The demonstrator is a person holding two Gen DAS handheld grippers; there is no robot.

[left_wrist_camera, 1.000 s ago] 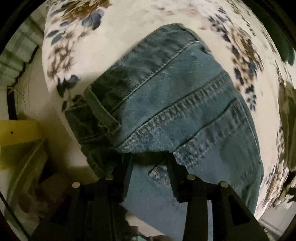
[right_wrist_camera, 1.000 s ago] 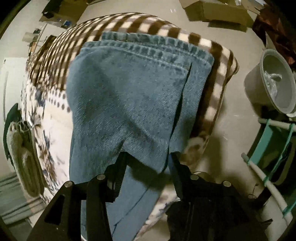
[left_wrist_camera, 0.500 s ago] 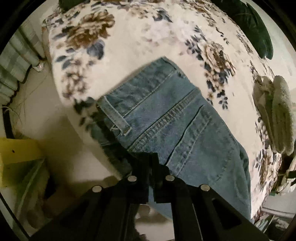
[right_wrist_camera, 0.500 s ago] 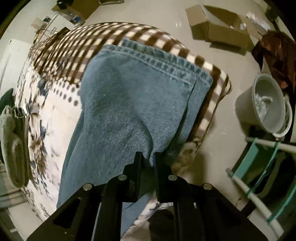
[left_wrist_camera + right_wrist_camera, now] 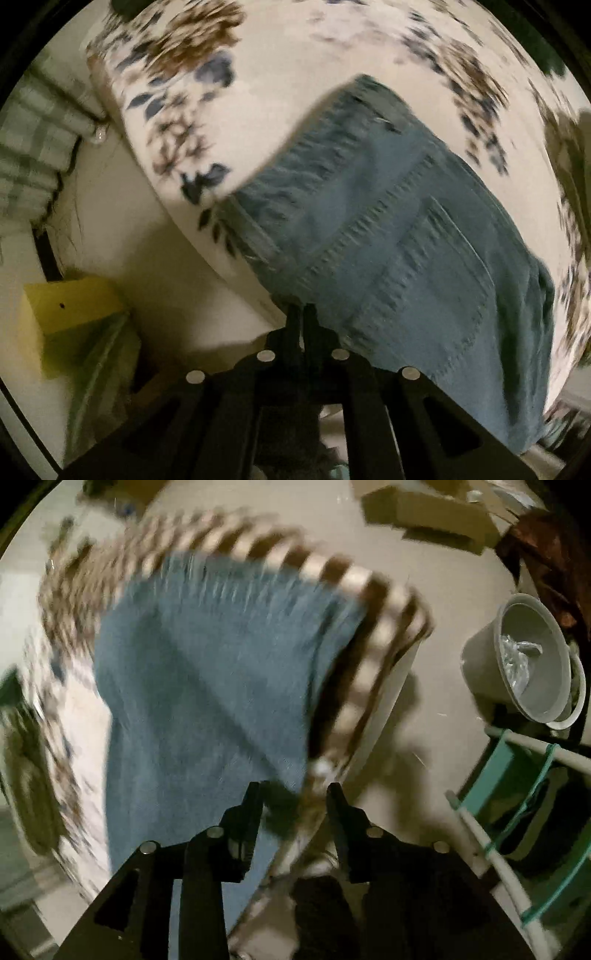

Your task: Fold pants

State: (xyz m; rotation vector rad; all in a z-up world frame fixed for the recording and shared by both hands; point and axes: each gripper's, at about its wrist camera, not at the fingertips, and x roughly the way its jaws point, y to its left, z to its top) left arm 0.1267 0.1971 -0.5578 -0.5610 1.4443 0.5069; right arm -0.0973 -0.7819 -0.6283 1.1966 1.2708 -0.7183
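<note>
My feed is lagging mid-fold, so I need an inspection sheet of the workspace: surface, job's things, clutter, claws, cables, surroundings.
Surface: bed with floral cover; brown-and-cream striped blanket at the leg end.
Job's things: blue jeans lying on the bed, waistband and back pocket near the left claw, leg hems on the striped blanket; both views blurred.
Clutter: olive-green item on the bed beside the jeans, too blurred to name.
Claws: left claw shut at the jeans' near edge; right claw open at the leg's edge.
Cables: nothing seen.
Surroundings: grey bucket, cardboard box, yellow box, teal-and-white frame on the floor.
</note>
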